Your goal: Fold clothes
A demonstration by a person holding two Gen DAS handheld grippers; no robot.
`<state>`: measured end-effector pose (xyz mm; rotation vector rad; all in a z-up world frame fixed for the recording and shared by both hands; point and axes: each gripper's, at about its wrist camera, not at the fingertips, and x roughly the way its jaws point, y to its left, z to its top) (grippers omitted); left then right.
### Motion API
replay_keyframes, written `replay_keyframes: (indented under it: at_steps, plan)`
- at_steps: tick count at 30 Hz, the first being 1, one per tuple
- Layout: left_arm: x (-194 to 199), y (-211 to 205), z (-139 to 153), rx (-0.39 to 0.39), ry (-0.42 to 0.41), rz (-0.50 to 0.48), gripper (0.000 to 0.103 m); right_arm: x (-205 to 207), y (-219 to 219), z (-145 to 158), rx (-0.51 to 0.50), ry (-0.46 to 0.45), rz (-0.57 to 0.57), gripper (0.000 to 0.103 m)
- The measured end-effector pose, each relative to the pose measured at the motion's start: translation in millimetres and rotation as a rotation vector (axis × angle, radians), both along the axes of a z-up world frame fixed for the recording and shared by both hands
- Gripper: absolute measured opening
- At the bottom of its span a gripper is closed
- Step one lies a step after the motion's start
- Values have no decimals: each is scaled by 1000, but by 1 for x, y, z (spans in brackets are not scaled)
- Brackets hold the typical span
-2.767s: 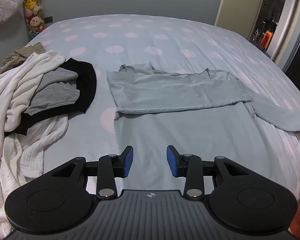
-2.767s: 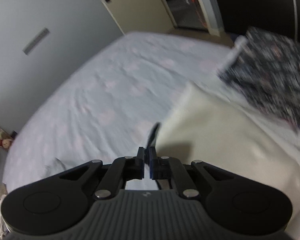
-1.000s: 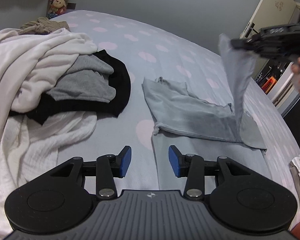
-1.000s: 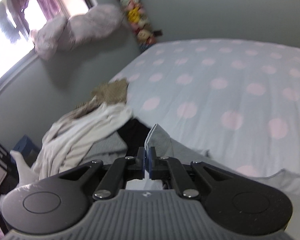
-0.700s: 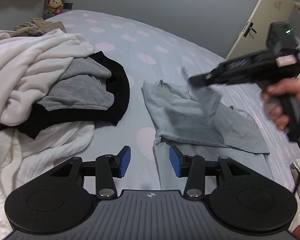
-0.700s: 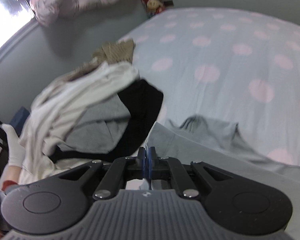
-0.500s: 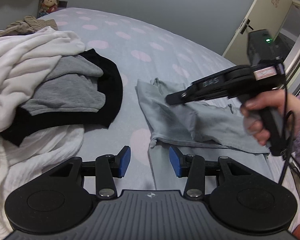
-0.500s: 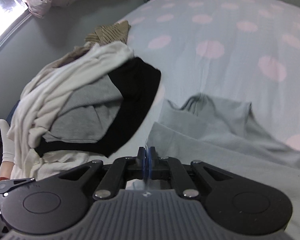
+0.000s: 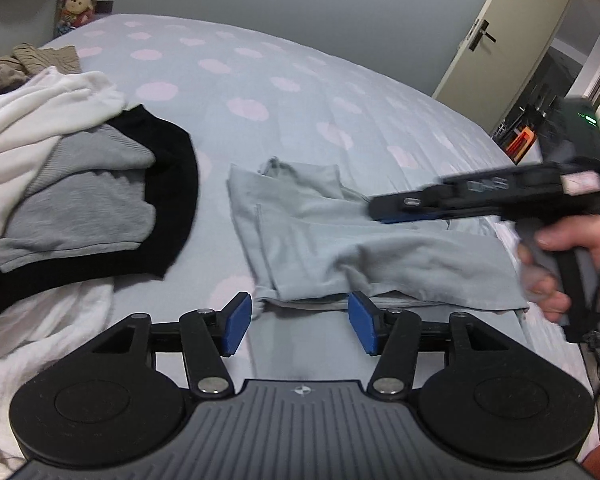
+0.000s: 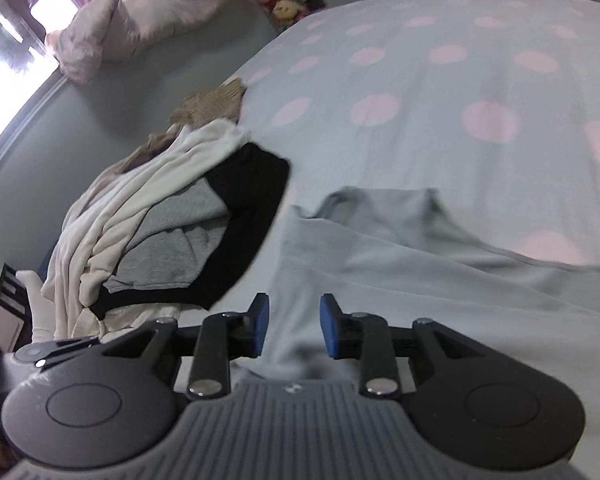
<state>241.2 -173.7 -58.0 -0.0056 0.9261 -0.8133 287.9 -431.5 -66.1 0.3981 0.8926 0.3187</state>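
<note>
A pale grey-blue long-sleeved top [image 9: 364, 248] lies flat on the bed, both sleeves folded across its chest; it also shows in the right wrist view [image 10: 440, 272]. My left gripper [image 9: 300, 322] is open and empty, low over the top's near edge. My right gripper [image 10: 293, 326] is open and empty just above the folded sleeve. In the left wrist view the right gripper [image 9: 384, 208] hovers over the top's right half, held by a hand.
A pile of clothes lies left of the top: a grey and black garment [image 9: 100, 200], white cloth [image 9: 28, 128] and a tan knit [image 9: 24, 60]. The bed sheet [image 9: 300, 92] is pale blue with pink dots. A door [image 9: 500, 40] stands at back right.
My right gripper carried the right sleeve over and down across the top, then opened and let it go. My left gripper stayed open and drew closer to the top.
</note>
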Motion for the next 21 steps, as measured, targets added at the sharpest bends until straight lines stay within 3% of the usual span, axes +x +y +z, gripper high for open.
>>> replay_keyframes:
  at_steps: [3,12,18,21]
  plan:
    - [5,-8,-4,-17,34,16,52,-30,-34,6,-22,-9,-33,32]
    - [33,-28,-29,18,114,70,51,-149,-153,3,-245,3,-186,32]
    - [37,-34,-38,81,100,106,42,-194,-182,-26,-355,34,-218,32]
    - [39,-35,-42,103,103,121,28,-198,-175,-40,-354,21,-193,32]
